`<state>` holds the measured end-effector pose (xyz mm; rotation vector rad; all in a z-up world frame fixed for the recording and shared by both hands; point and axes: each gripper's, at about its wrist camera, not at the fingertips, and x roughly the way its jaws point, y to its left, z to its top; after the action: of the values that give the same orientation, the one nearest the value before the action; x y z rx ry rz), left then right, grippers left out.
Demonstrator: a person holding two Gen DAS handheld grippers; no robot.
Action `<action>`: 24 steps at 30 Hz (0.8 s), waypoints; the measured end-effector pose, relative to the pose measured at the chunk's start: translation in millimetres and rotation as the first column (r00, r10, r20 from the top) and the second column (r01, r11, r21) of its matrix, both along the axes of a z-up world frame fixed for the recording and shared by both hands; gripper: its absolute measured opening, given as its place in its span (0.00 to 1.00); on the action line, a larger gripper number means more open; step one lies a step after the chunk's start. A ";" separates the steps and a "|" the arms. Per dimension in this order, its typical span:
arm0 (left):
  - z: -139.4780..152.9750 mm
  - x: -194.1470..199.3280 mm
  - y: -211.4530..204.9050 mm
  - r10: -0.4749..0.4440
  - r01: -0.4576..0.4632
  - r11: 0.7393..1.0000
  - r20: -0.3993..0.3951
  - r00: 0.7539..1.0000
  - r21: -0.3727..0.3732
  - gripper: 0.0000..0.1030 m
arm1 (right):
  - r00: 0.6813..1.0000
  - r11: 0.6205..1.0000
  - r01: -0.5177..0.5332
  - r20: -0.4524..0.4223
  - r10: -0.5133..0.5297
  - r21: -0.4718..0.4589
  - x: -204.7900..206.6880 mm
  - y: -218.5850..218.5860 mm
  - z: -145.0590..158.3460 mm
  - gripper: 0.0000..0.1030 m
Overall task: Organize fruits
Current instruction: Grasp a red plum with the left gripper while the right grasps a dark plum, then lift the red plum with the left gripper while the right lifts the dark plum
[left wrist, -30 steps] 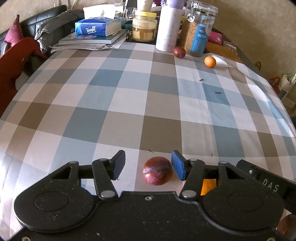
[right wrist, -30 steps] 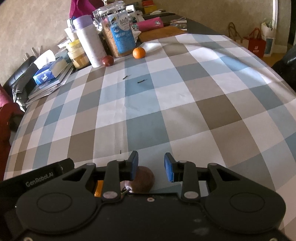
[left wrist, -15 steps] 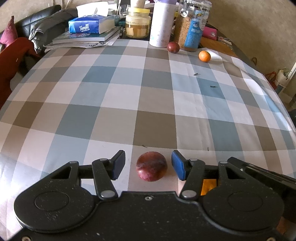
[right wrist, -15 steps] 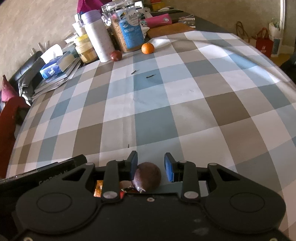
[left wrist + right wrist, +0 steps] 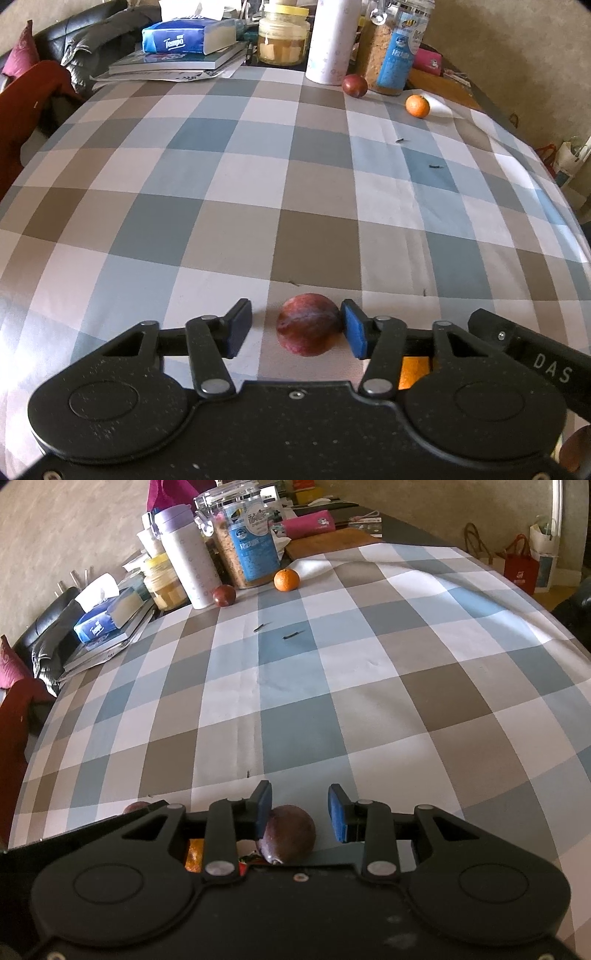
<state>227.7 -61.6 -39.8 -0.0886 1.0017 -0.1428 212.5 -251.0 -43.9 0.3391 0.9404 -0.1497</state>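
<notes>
Between the blue pads of the left gripper [image 5: 296, 328] lies a red plum [image 5: 308, 324] on the checked tablecloth [image 5: 221, 206]. Its right side touches the right pad, but there is a gap on its left, so the jaws are spread and not squeezing it. Low in the right wrist view, the right gripper [image 5: 300, 814] also has its jaws apart. A dark purple fruit [image 5: 288, 833], maybe a passion fruit, leans on the left pad, with a gap to the right pad. A bit of orange fruit [image 5: 194, 854] peeks out under the left linkage.

Both grippers sit low over the near edge of the table, pointing across it.

Far off, near the top of the left wrist view, a dark red plum [image 5: 354, 85] touches a white bottle [image 5: 330, 40] and sits beside a cereal jar [image 5: 395, 51]. A small mandarin [image 5: 417, 106] rests to its right. At the upper left, a blue tissue box [image 5: 188, 36] sits on stacked books [image 5: 177, 62]. A yellow-lidded jar [image 5: 282, 37] stands next to them. A black sofa [image 5: 62, 40] with a red cloth [image 5: 26, 103] fills the left edge.
</notes>
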 end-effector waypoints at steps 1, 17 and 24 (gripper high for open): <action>0.3 0.1 0.2 -0.004 0.004 1.000 0.001 1.000 -0.009 0.50 | 1.000 1.000 0.003 0.000 -0.003 -0.001 -0.1 -0.3 0.0 0.33; 1.5 1.6 9.4 0.070 -0.070 0.998 0.044 0.997 -0.003 0.45 | 0.999 0.993 0.044 -0.014 -0.043 0.107 0.1 -20.6 -3.7 0.33; -3.4 3.6 6.7 0.056 -0.057 0.998 0.021 0.998 0.010 0.46 | 1.000 0.992 -0.005 -0.019 0.008 0.123 -0.4 -16.2 -3.0 0.34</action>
<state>231.2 -54.9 -43.2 -0.1056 0.9787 -0.0867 212.1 -267.2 -46.8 0.4493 0.9720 -0.0893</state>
